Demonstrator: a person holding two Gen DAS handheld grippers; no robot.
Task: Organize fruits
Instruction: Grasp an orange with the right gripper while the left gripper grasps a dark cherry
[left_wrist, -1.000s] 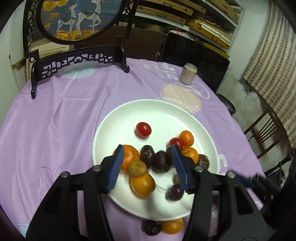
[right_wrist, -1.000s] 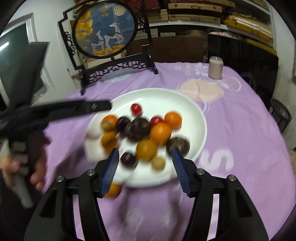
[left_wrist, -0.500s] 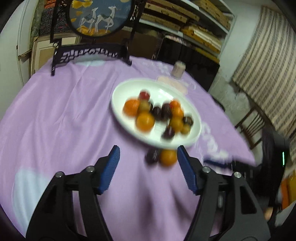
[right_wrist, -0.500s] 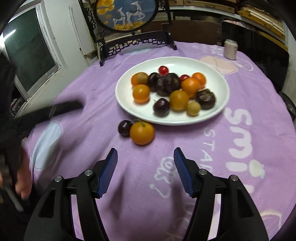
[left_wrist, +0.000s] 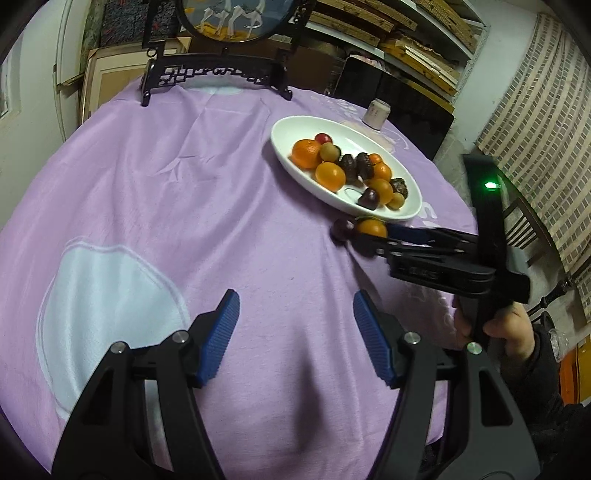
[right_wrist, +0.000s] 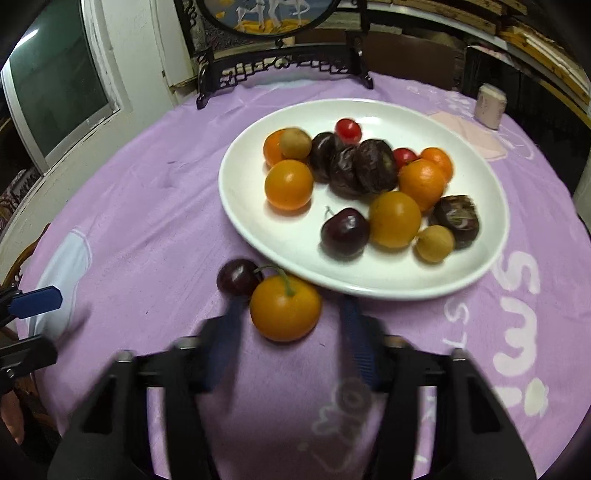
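A white plate (right_wrist: 491, 254) on the purple cloth holds several oranges, dark plums, cherries and small red and tan fruits. An orange fruit (right_wrist: 285, 308) and a dark cherry (right_wrist: 238, 277) lie on the cloth just off the plate's near rim. My right gripper (right_wrist: 290, 314) is open, its blurred blue fingers on either side of the orange fruit. My left gripper (left_wrist: 295, 312) is open and empty over bare cloth, well back from the plate (left_wrist: 295, 170). In the left wrist view the right gripper (left_wrist: 373, 236) reaches the orange fruit (left_wrist: 371, 227) from the right.
A black carved stand with a round deer picture (right_wrist: 280, 66) stands at the far table edge. A small pale jar (right_wrist: 489, 105) sits behind the plate at the right. A white patch (left_wrist: 103, 314) marks the cloth at the near left.
My left gripper has pulled back and to the left, away from the plate. My right gripper has moved forward and down so its fingers flank the orange fruit on the cloth.
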